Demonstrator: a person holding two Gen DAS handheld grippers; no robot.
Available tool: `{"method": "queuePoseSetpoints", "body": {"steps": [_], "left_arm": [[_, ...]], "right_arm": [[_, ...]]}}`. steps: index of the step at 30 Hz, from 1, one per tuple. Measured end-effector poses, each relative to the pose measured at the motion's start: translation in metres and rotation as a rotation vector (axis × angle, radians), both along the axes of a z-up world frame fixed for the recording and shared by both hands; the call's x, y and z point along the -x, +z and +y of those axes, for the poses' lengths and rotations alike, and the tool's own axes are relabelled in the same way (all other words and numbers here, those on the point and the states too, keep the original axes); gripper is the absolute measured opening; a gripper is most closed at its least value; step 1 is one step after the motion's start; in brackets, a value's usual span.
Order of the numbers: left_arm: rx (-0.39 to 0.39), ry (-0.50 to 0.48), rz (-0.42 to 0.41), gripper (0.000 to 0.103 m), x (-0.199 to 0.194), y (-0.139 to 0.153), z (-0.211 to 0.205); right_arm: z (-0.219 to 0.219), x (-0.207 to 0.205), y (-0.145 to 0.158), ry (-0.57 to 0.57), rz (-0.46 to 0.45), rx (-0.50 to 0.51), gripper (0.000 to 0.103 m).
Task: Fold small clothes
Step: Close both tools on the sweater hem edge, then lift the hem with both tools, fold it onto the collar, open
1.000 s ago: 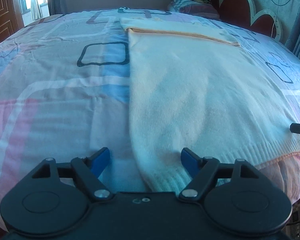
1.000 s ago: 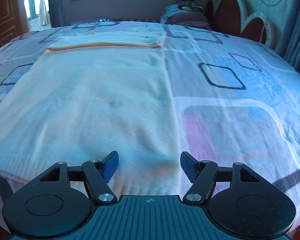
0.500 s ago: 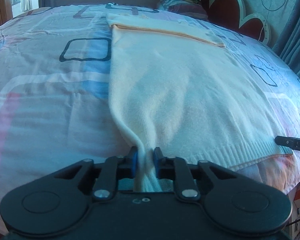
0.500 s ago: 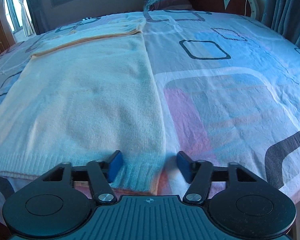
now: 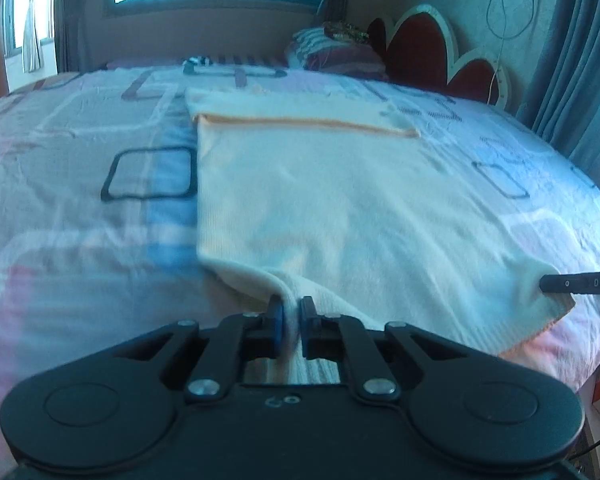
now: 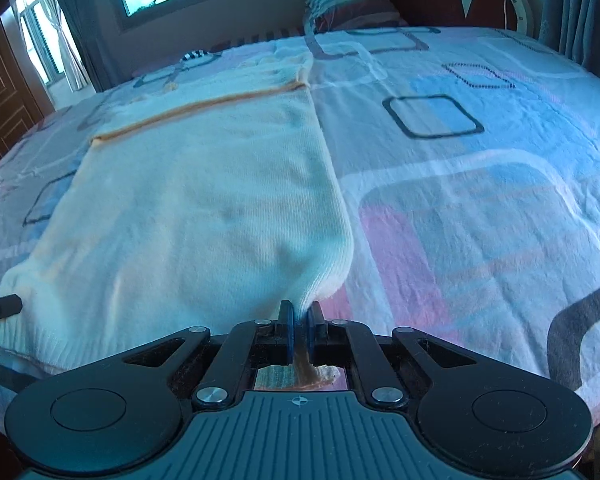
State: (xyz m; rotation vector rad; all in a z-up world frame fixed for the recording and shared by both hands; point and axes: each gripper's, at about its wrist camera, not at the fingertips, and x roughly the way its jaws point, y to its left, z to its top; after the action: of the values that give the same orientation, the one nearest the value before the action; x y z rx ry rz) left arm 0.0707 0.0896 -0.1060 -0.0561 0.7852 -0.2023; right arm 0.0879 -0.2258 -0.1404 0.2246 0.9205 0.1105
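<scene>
Cream knitted garment [image 5: 340, 208] spread flat on the bed [image 5: 80, 216], its long axis running away from both tools toward an orange-trimmed fold [image 5: 300, 122] at the far end. Left hand-held gripper [image 5: 291, 316] pinches the near-left hem corner; right hand-held gripper [image 6: 299, 322], jaws just closed, pinches the near-right corner. Each is equally near its own corner. Judged next: carrying the hem forward along that axis. Each wrist view shows the opposite tool's tip at its margin.

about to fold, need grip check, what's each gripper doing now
left gripper: shut on the cream knit sweater, near-left hem corner.
right gripper: shut on the sweater's near-right hem corner.
</scene>
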Motion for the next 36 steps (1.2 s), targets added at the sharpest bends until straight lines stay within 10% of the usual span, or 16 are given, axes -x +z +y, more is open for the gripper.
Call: {"method": "queuePoseSetpoints", "body": {"steps": [15, 36], "left_arm": [[0.018, 0.084, -0.152, 0.007, -0.119, 0.048, 0.001], [0.07, 0.26, -0.065, 0.007, -0.326, 0.02, 0.019]], "right_arm": [[-0.002, -0.126, 0.064, 0.043, -0.214, -0.064, 0.006], [-0.009, -0.365, 0.02, 0.002, -0.166, -0.172, 0.006]]}}
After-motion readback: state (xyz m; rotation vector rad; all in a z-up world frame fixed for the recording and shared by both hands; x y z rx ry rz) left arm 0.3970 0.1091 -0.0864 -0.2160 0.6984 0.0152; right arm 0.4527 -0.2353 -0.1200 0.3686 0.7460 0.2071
